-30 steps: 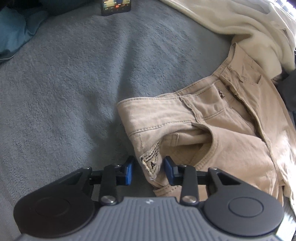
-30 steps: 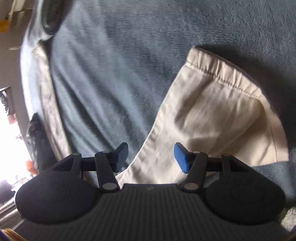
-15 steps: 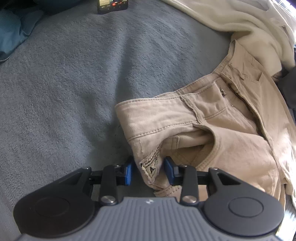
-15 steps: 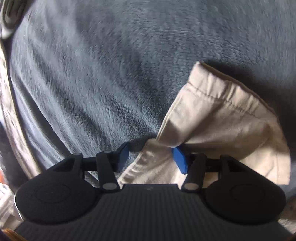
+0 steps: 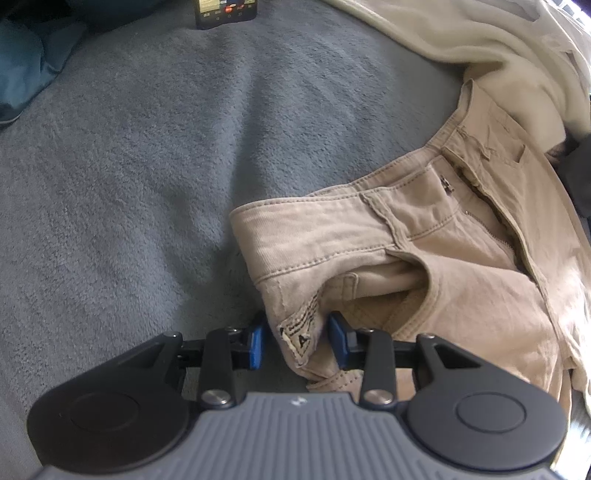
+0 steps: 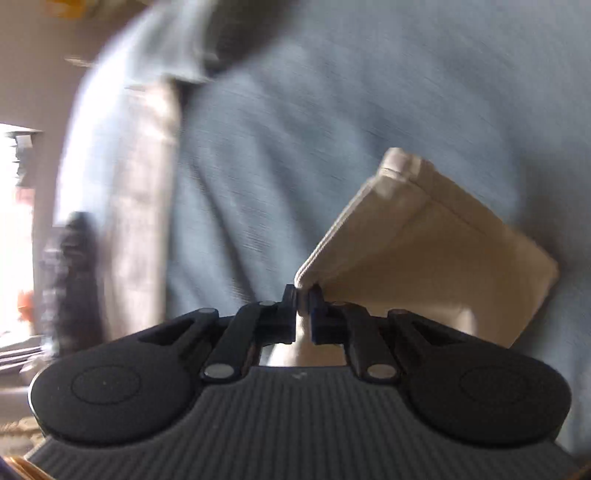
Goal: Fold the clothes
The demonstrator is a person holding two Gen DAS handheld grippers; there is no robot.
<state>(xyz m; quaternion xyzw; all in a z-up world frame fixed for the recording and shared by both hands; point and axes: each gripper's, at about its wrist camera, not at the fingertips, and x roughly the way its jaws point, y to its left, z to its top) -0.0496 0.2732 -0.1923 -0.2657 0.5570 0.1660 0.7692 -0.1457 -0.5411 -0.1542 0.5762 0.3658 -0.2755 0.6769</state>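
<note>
Tan trousers [image 5: 424, 236] lie on a grey blanket [image 5: 147, 166], waistband toward me, fly open. My left gripper [image 5: 297, 341] is open, its blue pads either side of the waistband corner with the inner label [image 5: 299, 332]; the cloth sits between them unpinched. In the right wrist view my right gripper [image 6: 303, 295] is shut on the edge of the tan trouser leg [image 6: 424, 251] near its hem and holds it lifted off the blanket [image 6: 295, 129]. The view is motion-blurred.
A cream garment [image 5: 480, 44] lies heaped at the far right, over the trousers' far end. A phone [image 5: 225, 11] lies at the blanket's far edge. Teal cloth [image 5: 26, 66] sits far left. The bed edge and room show blurred at left [image 6: 110, 221].
My right gripper closed on the trouser leg edge and lifted it, swinging fast. My left gripper stayed open around the waistband corner, hardly moving.
</note>
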